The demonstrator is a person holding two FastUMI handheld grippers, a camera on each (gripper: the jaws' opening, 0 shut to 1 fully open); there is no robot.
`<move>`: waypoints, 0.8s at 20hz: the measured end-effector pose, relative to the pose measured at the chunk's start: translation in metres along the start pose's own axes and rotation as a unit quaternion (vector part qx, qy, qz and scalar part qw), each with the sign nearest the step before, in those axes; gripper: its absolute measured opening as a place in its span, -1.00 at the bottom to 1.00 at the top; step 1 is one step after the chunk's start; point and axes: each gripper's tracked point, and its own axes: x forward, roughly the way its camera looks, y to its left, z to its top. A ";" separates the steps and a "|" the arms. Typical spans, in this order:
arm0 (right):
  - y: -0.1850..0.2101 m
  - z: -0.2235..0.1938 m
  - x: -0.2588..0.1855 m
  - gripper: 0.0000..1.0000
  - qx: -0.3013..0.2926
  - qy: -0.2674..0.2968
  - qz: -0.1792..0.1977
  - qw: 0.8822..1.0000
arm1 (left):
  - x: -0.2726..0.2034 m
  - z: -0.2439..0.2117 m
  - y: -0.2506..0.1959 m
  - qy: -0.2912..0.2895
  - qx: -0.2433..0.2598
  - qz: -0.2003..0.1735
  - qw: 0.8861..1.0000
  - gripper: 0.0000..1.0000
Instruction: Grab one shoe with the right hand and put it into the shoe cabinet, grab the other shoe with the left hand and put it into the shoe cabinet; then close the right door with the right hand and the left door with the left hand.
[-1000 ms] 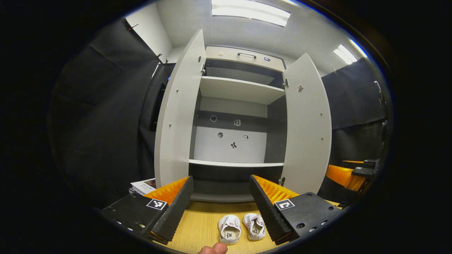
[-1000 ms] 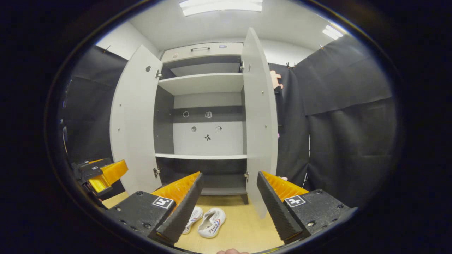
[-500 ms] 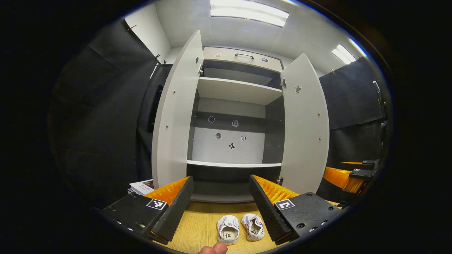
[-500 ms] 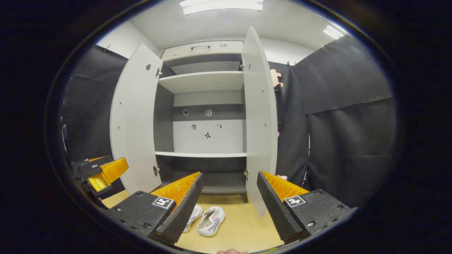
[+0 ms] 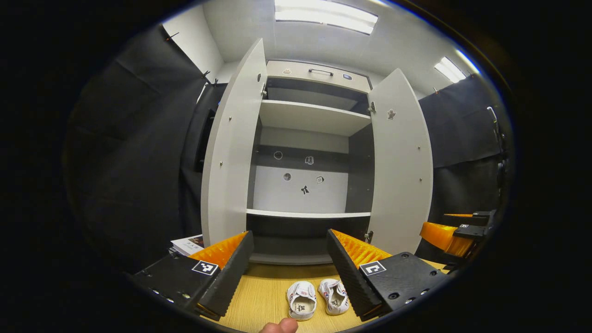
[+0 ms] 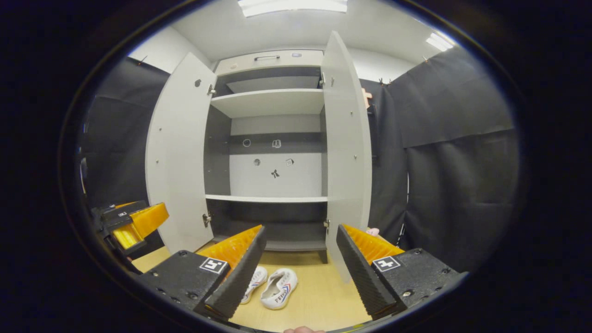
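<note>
Little change over last second: right gripper (image 6: 299,259) edges toward cabinet (image 6: 270,102), shoes (image 6: 272,287) now lower-centre. Both shoes on floor (image 6: 319,296) before open doors, untouched. Left gripper (image 5: 290,263) steady. Both jaws open, empty. Task barely begun.

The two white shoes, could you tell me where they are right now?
The shoes sit side by side on the wooden floor before the open shoe cabinet, low between the left gripper's fingers.

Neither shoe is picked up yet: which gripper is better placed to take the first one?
Little separates them. The right gripper is open above the floor, the near shoe between its fingers. The left gripper frames both shoes equally. The task's order favours right.
</note>
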 end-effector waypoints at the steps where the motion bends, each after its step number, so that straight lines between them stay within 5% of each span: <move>1: 0.003 0.000 0.002 0.98 0.000 -0.001 0.003 1.000 | 0.000 0.000 0.001 0.000 0.000 0.001 1.000 0.89; 6: 0.022 -0.028 0.027 0.98 -0.016 0.023 0.024 0.999 | -0.001 -0.002 0.006 0.003 -0.002 0.003 1.000 0.89; 16: 0.080 -0.163 0.084 0.99 -0.041 0.161 0.085 0.982 | -0.002 -0.013 0.025 0.018 0.001 0.011 1.000 0.89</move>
